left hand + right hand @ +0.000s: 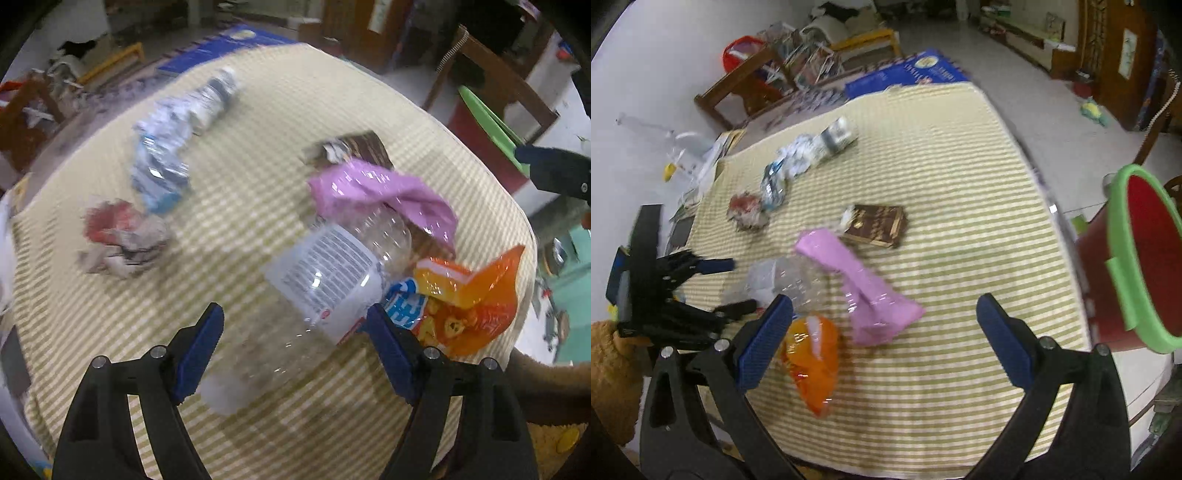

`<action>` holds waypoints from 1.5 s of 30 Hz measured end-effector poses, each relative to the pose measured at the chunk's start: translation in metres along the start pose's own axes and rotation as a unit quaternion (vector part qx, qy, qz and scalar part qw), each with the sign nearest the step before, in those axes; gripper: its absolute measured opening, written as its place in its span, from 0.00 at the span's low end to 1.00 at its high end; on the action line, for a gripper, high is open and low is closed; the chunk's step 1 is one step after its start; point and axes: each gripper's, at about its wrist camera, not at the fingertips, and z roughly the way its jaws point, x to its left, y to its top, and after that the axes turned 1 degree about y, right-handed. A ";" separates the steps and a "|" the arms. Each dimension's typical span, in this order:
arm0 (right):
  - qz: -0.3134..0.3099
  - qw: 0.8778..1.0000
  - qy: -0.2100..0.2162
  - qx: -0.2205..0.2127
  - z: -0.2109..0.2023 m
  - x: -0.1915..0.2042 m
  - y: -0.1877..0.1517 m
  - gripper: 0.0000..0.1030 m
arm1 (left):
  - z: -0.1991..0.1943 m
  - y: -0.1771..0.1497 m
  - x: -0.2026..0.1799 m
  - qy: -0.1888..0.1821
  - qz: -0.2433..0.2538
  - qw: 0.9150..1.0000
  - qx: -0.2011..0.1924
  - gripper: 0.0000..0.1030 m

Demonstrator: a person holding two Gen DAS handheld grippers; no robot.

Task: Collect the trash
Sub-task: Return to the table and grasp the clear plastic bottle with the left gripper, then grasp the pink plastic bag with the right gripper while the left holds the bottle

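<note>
Both grippers are hanging over a tabletop covered in a yellow-and-cream striped cloth, pointing steeply down at it. The left gripper is standing with its blue pads spread; a clear plastic bottle with a white label is lying on the cloth between them near the near edge, and the pads are not visibly pressing on it. The right gripper is spread wide with nothing between its jaws, only bare cloth beneath. An orange snack wrapper is lying just beside the bottle toward the near edge, and a pink wrapper is draping partly over the bottle's far end. A brown packet is sitting near the tabletop's middle. Toward the far left corner a crumpled red-and-white paper ball, a crushed blue-and-clear wrapper and a flattened grey-and-white packet are lying in a loose row. A red bin with a green rim is standing off the right edge of the tabletop, its mouth tilted toward the camera in the right wrist view.
</note>
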 end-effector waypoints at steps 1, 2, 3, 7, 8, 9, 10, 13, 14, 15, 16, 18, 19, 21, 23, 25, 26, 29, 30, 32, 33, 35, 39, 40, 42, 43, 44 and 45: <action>0.000 1.000 -0.003 0.003 0.003 0.003 0.000 0.95 | 0.005 0.002 -0.001 -0.010 0.005 1.000 0.005 0.73; 0.000 1.000 -0.005 0.004 0.005 0.005 0.001 0.95 | 0.008 0.004 -0.003 -0.016 0.009 1.000 0.007 0.72; 0.001 1.000 -0.005 0.005 0.008 0.007 0.001 0.95 | 0.011 0.007 -0.004 -0.019 0.014 1.000 0.008 0.71; -0.001 1.000 -0.011 0.017 0.017 0.009 0.003 0.95 | 0.018 0.021 -0.009 -0.043 0.017 0.999 0.006 0.63; -0.001 1.000 -0.013 0.021 0.020 0.009 0.005 0.95 | 0.019 0.024 -0.008 -0.047 0.013 0.999 0.003 0.62; -0.001 1.000 -0.016 0.024 0.022 0.008 0.005 0.95 | 0.021 0.026 -0.007 -0.051 0.009 0.999 0.001 0.62; 0.000 0.999 -0.018 0.028 0.026 0.008 0.007 0.95 | 0.021 0.026 -0.005 -0.056 0.001 0.998 -0.003 0.61; 0.001 0.999 -0.019 0.041 0.037 0.009 0.013 0.95 | 0.017 0.025 0.005 -0.059 -0.024 0.998 -0.022 0.58; 0.000 0.999 -0.019 0.044 0.041 0.009 0.015 0.95 | 0.014 0.025 0.009 -0.059 -0.037 0.997 -0.032 0.57; 0.000 0.999 -0.018 0.047 0.044 0.010 0.016 0.95 | 0.011 0.025 0.014 -0.059 -0.052 0.996 -0.040 0.57; 0.000 0.998 -0.016 0.053 0.049 0.011 0.019 0.95 | 0.006 0.025 0.021 -0.058 -0.074 0.994 -0.049 0.57; -0.002 0.998 -0.010 0.067 0.062 0.014 0.024 0.95 | 0.000 0.025 0.030 -0.053 -0.109 0.991 -0.064 0.57; -0.002 0.997 -0.008 0.071 0.066 0.015 0.025 0.95 | -0.005 0.025 0.035 -0.052 -0.128 0.988 -0.074 0.57; -0.005 0.997 0.003 0.077 0.076 0.020 0.030 0.95 | -0.010 0.024 0.043 -0.051 -0.157 0.982 -0.086 0.57; -0.011 0.997 0.010 0.080 0.082 0.025 0.034 0.95 | -0.011 0.026 0.046 -0.047 -0.174 0.979 -0.092 0.57; -0.024 0.996 0.010 0.089 0.092 0.032 0.039 0.95 | -0.014 0.024 0.049 -0.038 -0.192 0.976 -0.098 0.57; -0.030 0.995 0.011 0.091 0.095 0.036 0.041 0.95 | -0.015 0.023 0.051 -0.034 -0.201 0.974 -0.101 0.57; -0.044 0.994 0.020 0.100 0.106 0.045 0.045 0.95 | -0.018 0.022 0.056 -0.024 -0.218 0.969 -0.110 0.57; -0.046 0.993 0.021 0.104 0.110 0.046 0.045 0.95 | -0.018 0.023 0.058 -0.020 -0.221 0.969 -0.111 0.57; -0.050 0.992 0.021 0.114 0.120 0.050 0.047 0.95 | -0.021 0.023 0.059 -0.007 -0.227 0.967 -0.116 0.57; -0.051 0.992 0.022 0.118 0.123 0.051 0.047 0.95 | -0.023 0.024 0.060 0.000 -0.229 0.966 -0.119 0.56; -0.052 0.991 0.024 0.123 0.128 0.052 0.046 0.95 | -0.028 0.023 0.059 0.013 -0.235 0.963 -0.129 0.56; -0.059 0.990 0.022 0.126 0.131 0.053 0.045 0.74 | -0.034 0.026 0.056 0.023 -0.235 0.962 -0.138 0.56; -0.058 0.990 0.022 0.126 0.131 0.052 0.045 0.68 | -0.035 0.027 0.056 0.025 -0.235 0.962 -0.139 0.56; -0.053 0.990 0.024 0.126 0.132 0.051 0.044 0.41 | -0.037 0.031 0.056 0.029 -0.234 0.961 -0.142 0.55; -0.050 0.991 0.025 0.122 0.130 0.050 0.042 0.36 | -0.039 0.034 0.054 0.031 -0.232 0.961 -0.146 0.55; -0.046 0.992 0.027 0.117 0.127 0.048 0.042 0.31 | -0.041 0.035 0.054 0.033 -0.230 0.961 -0.148 0.55; -0.041 0.993 0.029 0.111 0.124 0.047 0.043 0.27 | -0.042 0.036 0.053 0.036 -0.227 0.961 -0.151 0.55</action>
